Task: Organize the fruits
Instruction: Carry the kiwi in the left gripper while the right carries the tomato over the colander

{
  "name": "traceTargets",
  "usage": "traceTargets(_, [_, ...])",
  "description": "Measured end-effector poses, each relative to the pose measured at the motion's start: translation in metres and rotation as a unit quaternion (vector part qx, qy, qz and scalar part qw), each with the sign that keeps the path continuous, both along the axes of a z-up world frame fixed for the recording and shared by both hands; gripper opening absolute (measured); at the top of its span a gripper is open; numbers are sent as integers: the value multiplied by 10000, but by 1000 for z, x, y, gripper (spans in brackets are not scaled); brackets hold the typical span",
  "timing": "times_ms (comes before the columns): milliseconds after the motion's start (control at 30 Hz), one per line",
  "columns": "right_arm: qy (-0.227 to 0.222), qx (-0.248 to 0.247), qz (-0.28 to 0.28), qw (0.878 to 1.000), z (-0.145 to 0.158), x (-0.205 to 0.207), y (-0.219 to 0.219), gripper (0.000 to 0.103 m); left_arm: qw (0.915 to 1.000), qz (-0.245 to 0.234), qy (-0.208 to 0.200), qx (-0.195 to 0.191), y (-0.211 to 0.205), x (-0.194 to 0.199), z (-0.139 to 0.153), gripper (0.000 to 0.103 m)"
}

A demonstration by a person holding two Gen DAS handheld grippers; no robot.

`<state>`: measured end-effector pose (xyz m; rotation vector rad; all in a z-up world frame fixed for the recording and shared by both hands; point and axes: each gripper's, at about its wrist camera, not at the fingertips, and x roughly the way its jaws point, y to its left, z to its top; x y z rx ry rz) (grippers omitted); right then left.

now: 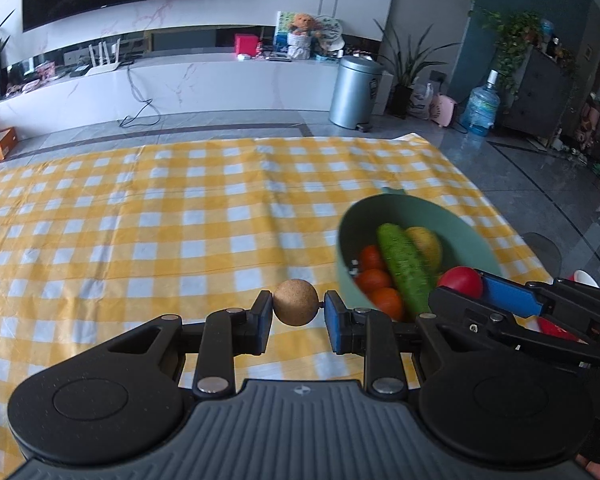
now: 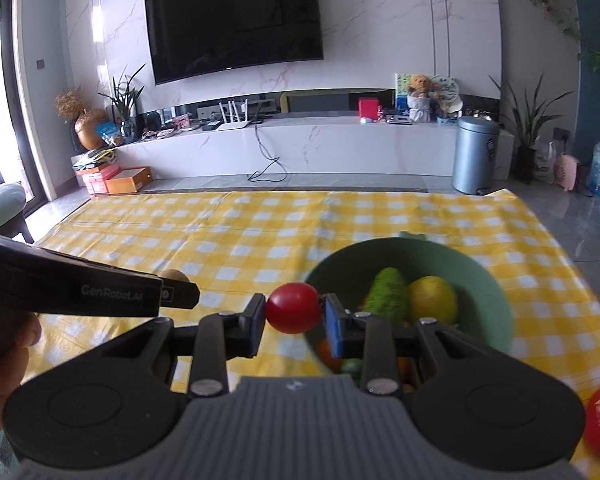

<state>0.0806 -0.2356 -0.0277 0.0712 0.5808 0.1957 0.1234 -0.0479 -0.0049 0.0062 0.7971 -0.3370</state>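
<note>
While both grippers are loaded, the deciding relation is each fruit's offset from the green bowl (image 2: pixel 416 264), which sits on the yellow checked cloth (image 1: pixel 140 220) toward the right side of the table; the right gripper (image 2: pixel 293 314) is clenched on a small red tomato (image 2: pixel 293 307), and in its own view the tomato sits at the bowl's near-left rim, so the bowl opening lies just right and beyond the jaws; the left gripper (image 1: pixel 296 309) is clamped on a round brown fruit (image 1: pixel 296 302), with the bowl well off to its right and slightly farther; judgement: right hand is the nearer one, left needs a longer sweep rightward. Neither held fruit has a usable long axis, both being near spheres, so drop orientation matters little. Inside the bowl, the cucumber (image 1: pixel 404 266) lies with its long axis running from far-left to near-right; a yellow fruit (image 1: pixel 426 244) rests just right of it, small tomatoes (image 1: pixel 374 276) just left, touching; free space is mostly at the far side.
</note>
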Motion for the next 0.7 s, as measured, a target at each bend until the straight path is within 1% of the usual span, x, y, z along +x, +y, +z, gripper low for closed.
traceTargets(133, [-32,-98,-87,9999,7,-10,-23,28,9996,-294,-51,13,-25,-3,5,31])
traceTargets(333, [-14,-318,-119,9994,15,-12,-50,28,9974,-711,-46,65,-65,0,7,31])
traceTargets(467, [168,-474,-49,9987,16,-5,-66,28,9954,-951,71,97,-88,6,2,31])
traceTargets(700, [551,-759,-72,9956,5,17,-88,28,9917,-1200,313,335,-116,24,-13,31])
